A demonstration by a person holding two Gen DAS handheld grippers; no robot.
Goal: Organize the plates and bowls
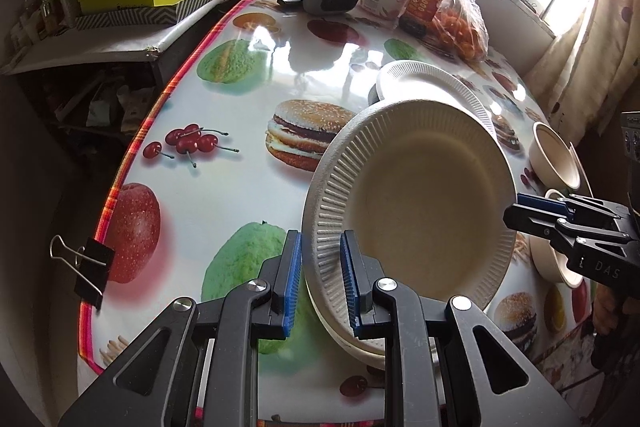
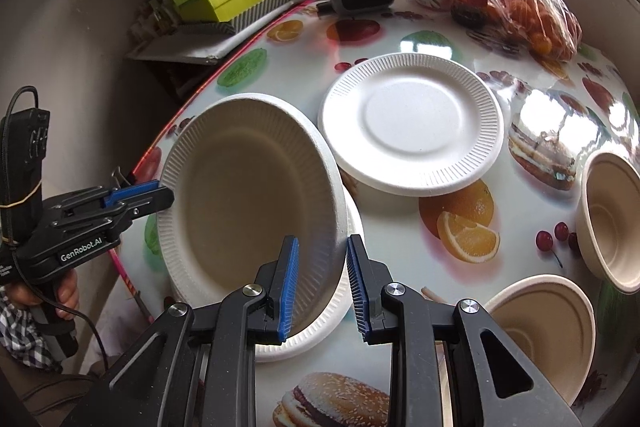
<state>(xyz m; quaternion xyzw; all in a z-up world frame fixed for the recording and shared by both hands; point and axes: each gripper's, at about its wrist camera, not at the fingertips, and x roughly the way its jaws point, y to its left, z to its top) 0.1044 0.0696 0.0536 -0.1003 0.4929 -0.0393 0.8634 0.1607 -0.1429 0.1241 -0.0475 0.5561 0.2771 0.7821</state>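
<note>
Both grippers, left gripper (image 1: 320,279) and right gripper (image 2: 322,291), have their fingers pinching opposite rims of a paper plate (image 2: 248,195), tilted above another plate on the counter (image 2: 400,223). Looks light and flimsy, so I'd keep gripping that ridged rim gently.

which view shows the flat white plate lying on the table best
The right wrist view: the flat white plate shows whole and unobstructed there. In the left wrist view, the lifted plate hides most of it, leaving only its far rim.

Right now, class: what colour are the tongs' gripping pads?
Blue pads, clearest in the right wrist view.
</note>
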